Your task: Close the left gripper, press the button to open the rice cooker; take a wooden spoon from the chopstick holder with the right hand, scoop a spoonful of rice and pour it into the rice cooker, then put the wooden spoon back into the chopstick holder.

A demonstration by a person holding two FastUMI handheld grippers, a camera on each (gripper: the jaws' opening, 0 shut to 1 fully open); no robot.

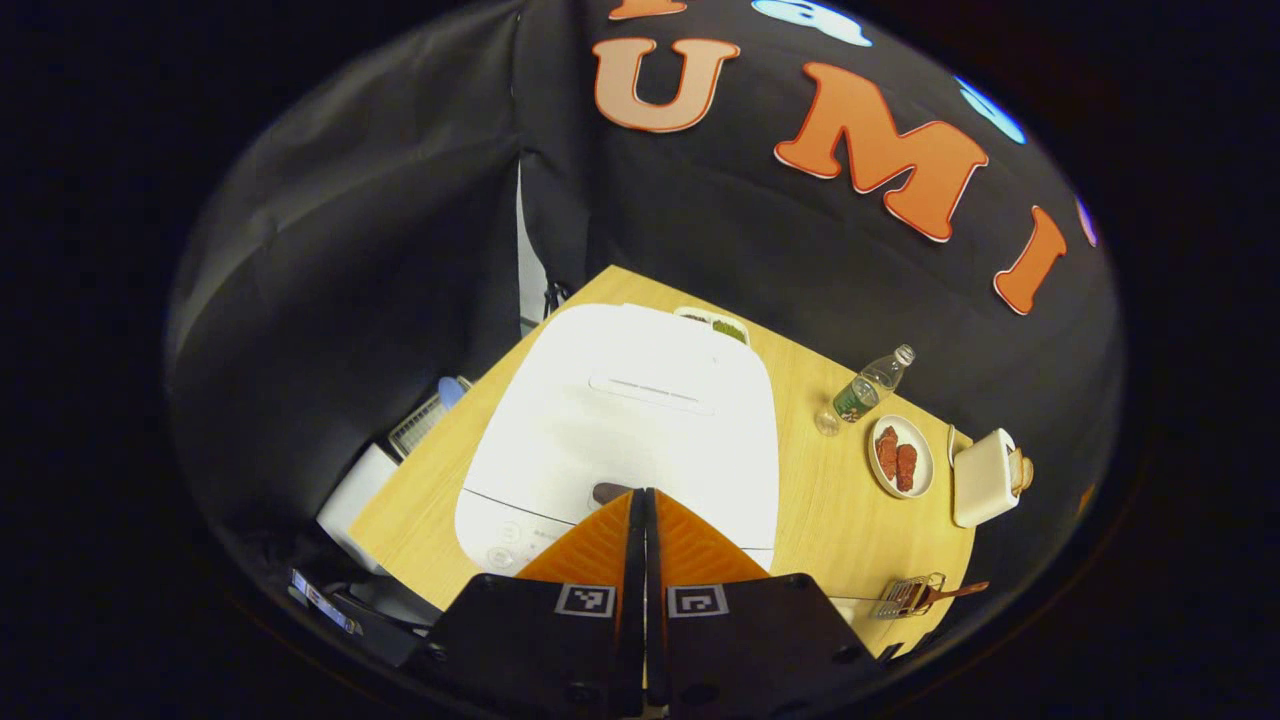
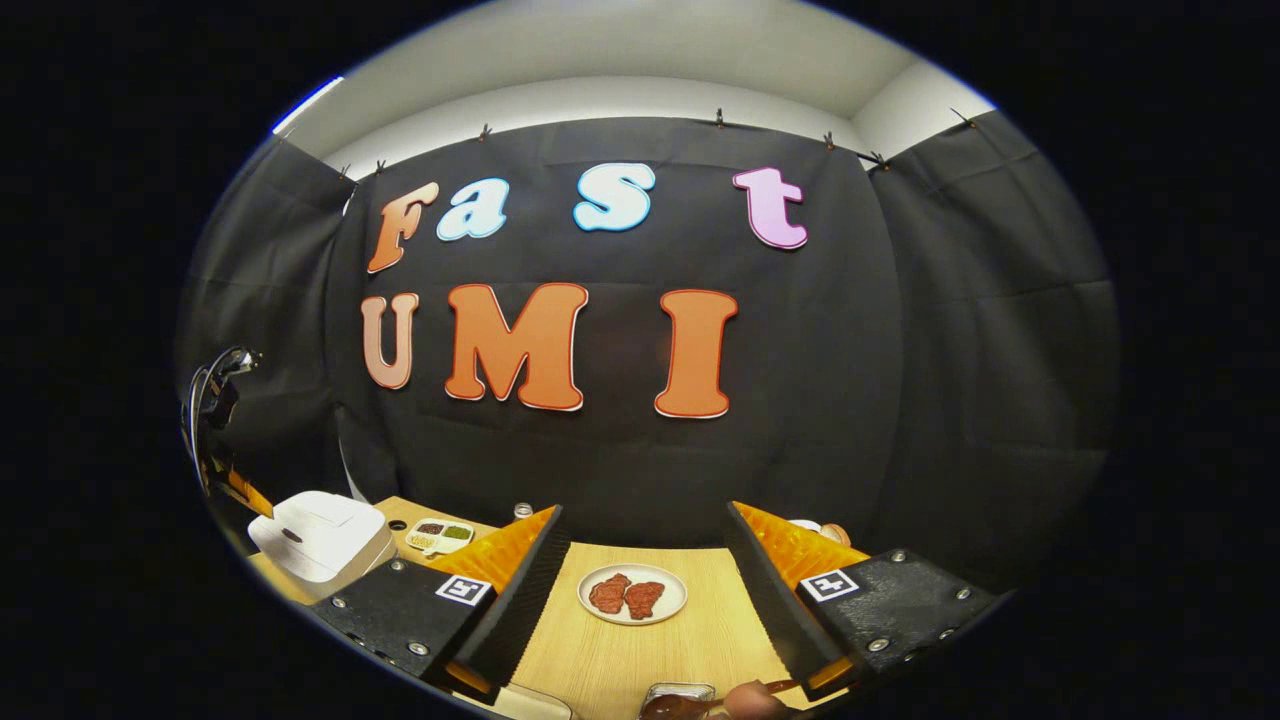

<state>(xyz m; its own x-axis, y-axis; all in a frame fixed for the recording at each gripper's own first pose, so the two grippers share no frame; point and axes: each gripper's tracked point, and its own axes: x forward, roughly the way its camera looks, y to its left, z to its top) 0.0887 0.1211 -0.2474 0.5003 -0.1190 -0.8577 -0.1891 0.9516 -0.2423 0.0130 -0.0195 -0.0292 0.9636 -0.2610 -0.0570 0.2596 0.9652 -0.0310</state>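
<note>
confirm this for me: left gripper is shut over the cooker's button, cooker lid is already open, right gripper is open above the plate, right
Not quite: the cooker lid is closed, lying flat in the left gripper view. The rest holds: the left gripper is shut at the button, and the right gripper is open above the plate.

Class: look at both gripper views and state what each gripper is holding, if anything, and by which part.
Nothing is held. The left gripper is shut with nothing between its fingers, above the rice cooker; the right gripper is open.

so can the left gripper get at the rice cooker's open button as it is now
Probably yes: the left gripper is shut and its tips sit right at the dark button on the closed rice cooker, with nothing between them.
</note>
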